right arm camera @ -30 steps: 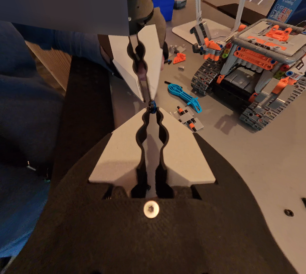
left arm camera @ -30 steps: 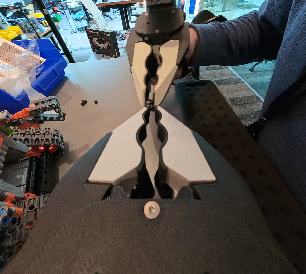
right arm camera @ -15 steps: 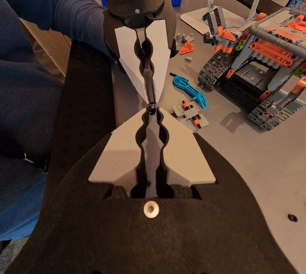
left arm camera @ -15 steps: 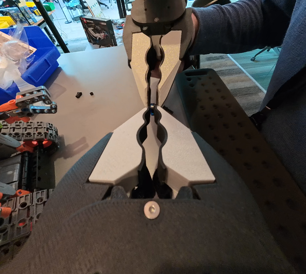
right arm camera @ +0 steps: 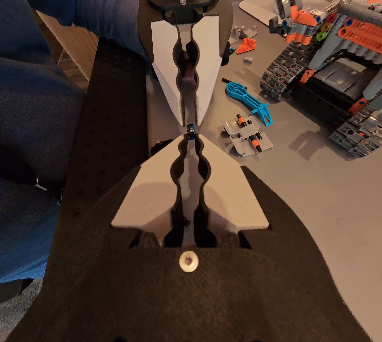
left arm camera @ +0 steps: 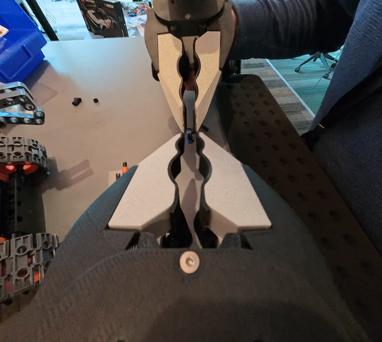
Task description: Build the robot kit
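While the left gripper (left arm camera: pixel 189 135) stands slightly spread, the right gripper (right arm camera: pixel 189 135) seemingly pinches a small blue-black pin (right arm camera: pixel 190 131) above the surface (right arm camera: pixel 310 187)

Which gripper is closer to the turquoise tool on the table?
Left. The turquoise tool lies just beside the left gripper; the right gripper sits farther back from it.

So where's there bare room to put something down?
The widest bare table lies on the near side of the tracked model. Another clear stretch spreads past the two black bits, right of the blue bin. Crowded: around the blue tool and grey plates, beside the model.
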The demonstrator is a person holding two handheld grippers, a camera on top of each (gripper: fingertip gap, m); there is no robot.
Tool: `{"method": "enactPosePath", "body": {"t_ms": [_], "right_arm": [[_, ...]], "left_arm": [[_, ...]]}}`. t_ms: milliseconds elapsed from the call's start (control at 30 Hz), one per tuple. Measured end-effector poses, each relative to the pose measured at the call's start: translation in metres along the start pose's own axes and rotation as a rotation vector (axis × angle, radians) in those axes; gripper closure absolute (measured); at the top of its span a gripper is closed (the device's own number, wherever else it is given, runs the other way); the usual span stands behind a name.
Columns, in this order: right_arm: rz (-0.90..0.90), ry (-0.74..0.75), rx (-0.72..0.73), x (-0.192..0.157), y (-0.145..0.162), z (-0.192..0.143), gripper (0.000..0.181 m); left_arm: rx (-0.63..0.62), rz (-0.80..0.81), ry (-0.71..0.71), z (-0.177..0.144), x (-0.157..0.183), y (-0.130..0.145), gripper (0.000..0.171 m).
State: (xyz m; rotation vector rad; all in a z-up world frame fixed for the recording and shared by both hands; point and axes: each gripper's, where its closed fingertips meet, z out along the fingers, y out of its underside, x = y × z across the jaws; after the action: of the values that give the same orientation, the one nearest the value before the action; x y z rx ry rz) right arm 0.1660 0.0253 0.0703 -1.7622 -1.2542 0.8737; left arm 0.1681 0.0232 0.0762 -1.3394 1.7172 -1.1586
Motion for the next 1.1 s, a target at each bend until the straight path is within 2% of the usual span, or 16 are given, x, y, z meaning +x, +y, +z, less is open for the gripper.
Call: {"method": "enactPosePath", "body": {"t_ms": [167, 300, 467, 667, 800, 900, 1100], "right_arm": [[0.059, -0.083, -0.054, -0.005, 0.014, 0.007, 0.177], [0.012, -0.108, -0.112, -0.007, 0.023, 0.011, 0.177], [-0.043, -0.151, -0.209, -0.012, 0.031, 0.017, 0.177], [0.010, -0.169, -0.197, -0.008, 0.033, 0.018, 0.177], [0.222, -0.200, -0.117, 0.001, 0.024, 0.014, 0.177], [0.366, -0.241, -0.053, 0.006, 0.017, 0.009, 0.177], [0.517, -0.296, -0.010, 0.008, 0.014, 0.007, 0.177]], "left_arm": [[-0.088, -0.022, 0.072, 0.003, 0.013, 0.017, 0.140], [-0.174, -0.001, 0.104, 0.012, 0.024, 0.032, 0.126], [-0.198, -0.022, 0.122, 0.014, 0.025, 0.039, 0.136], [-0.204, -0.044, 0.119, 0.013, 0.023, 0.041, 0.137], [-0.165, -0.083, 0.114, 0.010, 0.017, 0.036, 0.135], [-0.111, -0.117, 0.096, 0.005, 0.009, 0.027, 0.140], [-0.113, -0.154, 0.097, 0.005, 0.006, 0.028, 0.143]]}}
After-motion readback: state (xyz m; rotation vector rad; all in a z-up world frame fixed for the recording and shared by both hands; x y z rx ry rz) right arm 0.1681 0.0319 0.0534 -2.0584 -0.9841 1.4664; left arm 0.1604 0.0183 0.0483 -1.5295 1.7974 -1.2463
